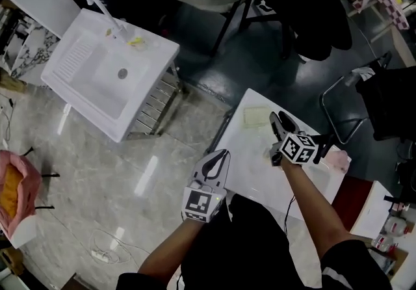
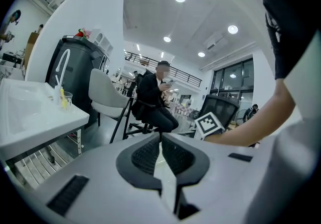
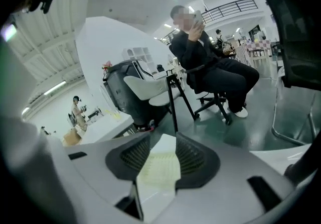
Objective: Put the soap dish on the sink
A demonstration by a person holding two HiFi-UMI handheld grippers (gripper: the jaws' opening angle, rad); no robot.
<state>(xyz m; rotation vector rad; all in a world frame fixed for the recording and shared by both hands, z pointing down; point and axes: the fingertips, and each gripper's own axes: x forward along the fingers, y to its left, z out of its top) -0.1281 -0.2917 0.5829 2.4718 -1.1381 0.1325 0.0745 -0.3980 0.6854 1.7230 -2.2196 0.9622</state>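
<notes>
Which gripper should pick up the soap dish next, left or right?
Right. The right gripper hovers beside the soap dish, jaws apart and lined up on it. The left gripper is shut, farther off at the table edge.

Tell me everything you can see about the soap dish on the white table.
The soap dish is a pale yellow, flat rectangle with a fine ribbed surface, seemingly plastic. It lies flat near the far end of the white table, apart from the sink. The right gripper hovers beside it, jaws apart, apparently not touching.
</notes>
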